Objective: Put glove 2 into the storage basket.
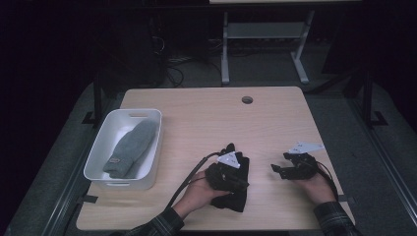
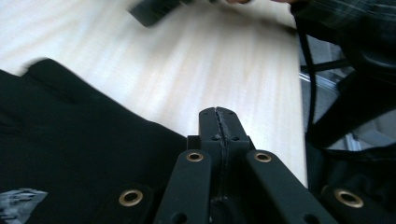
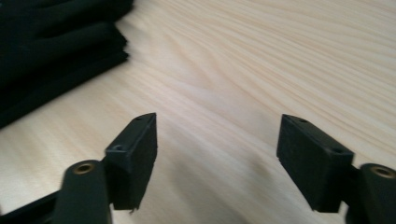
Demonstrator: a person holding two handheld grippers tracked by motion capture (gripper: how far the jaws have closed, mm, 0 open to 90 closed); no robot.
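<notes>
A black glove (image 1: 237, 199) lies on the wooden table (image 1: 206, 123) near its front edge. My left gripper (image 1: 241, 182) rests on top of it, held by the person's left hand. In the left gripper view its jaws (image 2: 218, 116) are pressed together with nothing seen between them, and the black glove (image 2: 70, 140) spreads out to their left. My right gripper (image 1: 278, 164) hovers to the right of the glove, pointing left. Its jaws (image 3: 217, 135) stand wide open over bare wood, with the black glove (image 3: 46, 46) beyond them at the upper left.
A white bin (image 1: 98, 157) stands at the table's left side with a grey mitten (image 1: 130, 147) lying in it. A cable hole (image 1: 247, 100) sits near the far edge. The table's right edge (image 2: 301, 116) runs close beside the left gripper.
</notes>
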